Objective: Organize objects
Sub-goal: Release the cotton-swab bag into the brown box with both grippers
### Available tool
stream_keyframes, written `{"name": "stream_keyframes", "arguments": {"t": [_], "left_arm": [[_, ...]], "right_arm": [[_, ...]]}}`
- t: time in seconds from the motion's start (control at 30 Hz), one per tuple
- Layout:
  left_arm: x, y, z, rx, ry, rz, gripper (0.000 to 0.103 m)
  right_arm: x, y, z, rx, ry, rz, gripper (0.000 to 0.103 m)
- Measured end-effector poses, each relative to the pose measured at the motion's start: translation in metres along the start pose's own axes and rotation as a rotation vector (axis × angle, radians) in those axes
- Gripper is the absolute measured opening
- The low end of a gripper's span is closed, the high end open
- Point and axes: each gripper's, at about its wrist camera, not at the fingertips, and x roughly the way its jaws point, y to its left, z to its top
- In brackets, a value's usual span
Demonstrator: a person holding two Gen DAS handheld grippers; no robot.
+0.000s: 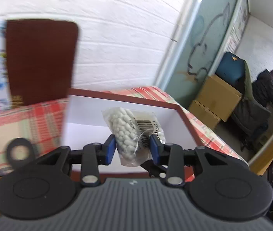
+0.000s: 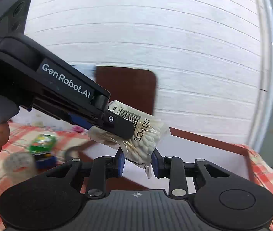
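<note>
The left gripper (image 1: 134, 150) fills the bottom of its frame: a ribbed grey body, two round black discs at either side, black linkage arms with silver pivot pins, and blue pads on the fingers (image 1: 111, 150). The right gripper (image 2: 138, 163) is built the same, with a small cross mark on its grey body. Entering from the upper left of the right wrist view, the left unit's black housing bears white "GenRobot.AI" lettering and a silver screw.
</note>
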Motion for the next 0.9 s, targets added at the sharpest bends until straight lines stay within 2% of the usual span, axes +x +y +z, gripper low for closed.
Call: {"name": "stream_keyframes", "arguments": {"t": [0.1, 0.23, 0.27, 0.3, 0.33, 0.47, 0.57, 0.63, 0.83, 0.9], "left_arm": [[0.029, -0.012, -0.006, 0.024, 0.028, -0.002, 0.041], [0.048, -0.024, -0.011, 0.037, 0.059, 0.052, 0.041], [0.05, -0.023, -0.013, 0.039, 0.066, 0.068, 0.046], [0.049, -0.022, -0.014, 0.033, 0.06, 0.085, 0.053], [0.045, -0.021, -0.015, 0.031, 0.051, 0.096, 0.054], [0.012, -0.015, -0.018, 0.028, -0.005, 0.113, 0.054], [-0.026, -0.001, -0.034, -0.012, -0.053, 0.126, 0.054], [-0.052, 0.017, -0.052, -0.062, -0.076, 0.154, 0.054], [-0.108, 0.103, -0.101, -0.287, -0.057, 0.354, 0.052], [-0.12, 0.131, -0.11, -0.371, -0.045, 0.418, 0.048]], "right_arm": [[-0.001, -0.019, -0.012, 0.025, 0.035, -0.063, 0.038], [0.005, -0.027, -0.024, 0.043, 0.059, -0.101, 0.05], [0.005, -0.027, -0.026, 0.042, 0.055, -0.106, 0.055], [0.004, -0.027, -0.027, 0.041, 0.052, -0.115, 0.057], [0.003, -0.026, -0.027, 0.042, 0.049, -0.117, 0.059], [-0.014, -0.021, -0.023, 0.061, -0.005, -0.081, 0.059], [-0.024, -0.001, -0.022, 0.043, -0.057, -0.002, 0.059], [-0.03, 0.02, -0.025, 0.038, -0.051, 0.068, 0.059], [-0.001, 0.097, -0.038, -0.028, 0.085, 0.303, 0.056], [0.013, 0.122, -0.04, -0.051, 0.131, 0.368, 0.056]]}}
